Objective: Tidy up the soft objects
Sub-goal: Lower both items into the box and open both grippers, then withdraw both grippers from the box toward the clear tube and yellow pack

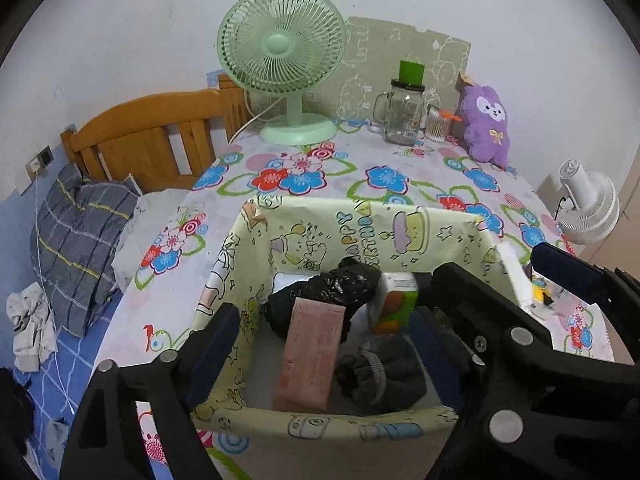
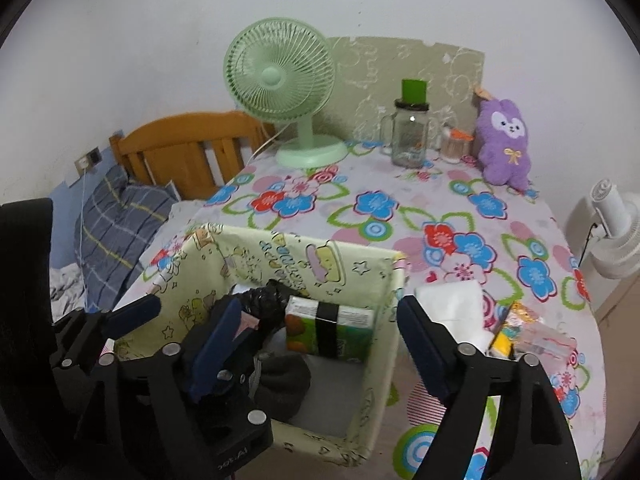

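A box (image 1: 320,220) lined with pale yellow cartoon paper stands on the flowered table. It holds a pink tissue pack (image 1: 312,360), a black plastic bag (image 1: 324,292), a green tissue pack (image 1: 394,300) and a dark grey knitted piece (image 1: 380,372). My left gripper (image 1: 328,314) is open over the box with nothing pressed between its pads. My right gripper (image 2: 318,304) is open too. Its left finger is inside the box (image 2: 384,340) and its right finger outside the right wall, with the green tissue pack (image 2: 328,328) loose between them. A purple plush toy (image 2: 506,140) leans at the back right.
A green desk fan (image 2: 280,76), a glass jar mug (image 2: 410,136) with a green lid and a small clear holder (image 2: 454,146) line the back. White tissues (image 2: 452,304) and colourful packets (image 2: 520,328) lie right of the box. Left is a bed with a plaid pillow (image 1: 80,236); a white fan (image 1: 588,204) is right.
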A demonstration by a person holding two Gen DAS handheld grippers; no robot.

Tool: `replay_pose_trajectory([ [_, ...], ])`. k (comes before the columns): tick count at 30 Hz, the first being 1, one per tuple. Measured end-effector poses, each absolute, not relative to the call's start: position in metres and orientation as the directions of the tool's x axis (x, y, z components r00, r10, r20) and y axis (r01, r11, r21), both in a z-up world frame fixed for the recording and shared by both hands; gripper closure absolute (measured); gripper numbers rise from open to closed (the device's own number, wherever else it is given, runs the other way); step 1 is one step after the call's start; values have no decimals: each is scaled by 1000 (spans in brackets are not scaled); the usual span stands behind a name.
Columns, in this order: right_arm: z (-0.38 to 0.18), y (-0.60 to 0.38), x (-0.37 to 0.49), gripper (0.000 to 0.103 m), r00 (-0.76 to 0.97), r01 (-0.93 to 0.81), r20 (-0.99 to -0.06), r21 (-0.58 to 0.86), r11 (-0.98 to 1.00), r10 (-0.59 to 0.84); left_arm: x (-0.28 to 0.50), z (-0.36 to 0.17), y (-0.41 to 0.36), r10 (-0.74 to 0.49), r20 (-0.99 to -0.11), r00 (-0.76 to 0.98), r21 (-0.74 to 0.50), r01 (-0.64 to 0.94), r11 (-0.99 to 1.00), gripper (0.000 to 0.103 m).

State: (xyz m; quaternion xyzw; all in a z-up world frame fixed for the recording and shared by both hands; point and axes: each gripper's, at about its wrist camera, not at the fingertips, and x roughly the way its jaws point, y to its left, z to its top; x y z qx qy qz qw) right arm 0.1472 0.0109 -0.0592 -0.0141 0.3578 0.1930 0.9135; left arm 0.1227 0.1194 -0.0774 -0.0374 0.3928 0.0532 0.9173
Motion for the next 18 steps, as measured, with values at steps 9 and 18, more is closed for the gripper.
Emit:
replay_pose_trajectory([
  [9, -42, -13, 133, 10, 716, -330, -622, 99, 939, 317, 112, -60, 99, 70, -697, 714, -12, -110, 994, 4],
  [18, -24, -36, 120, 5, 756, -304, -581, 96, 948, 301, 100, -40, 75, 73, -662, 746, 7, -92, 996, 0],
])
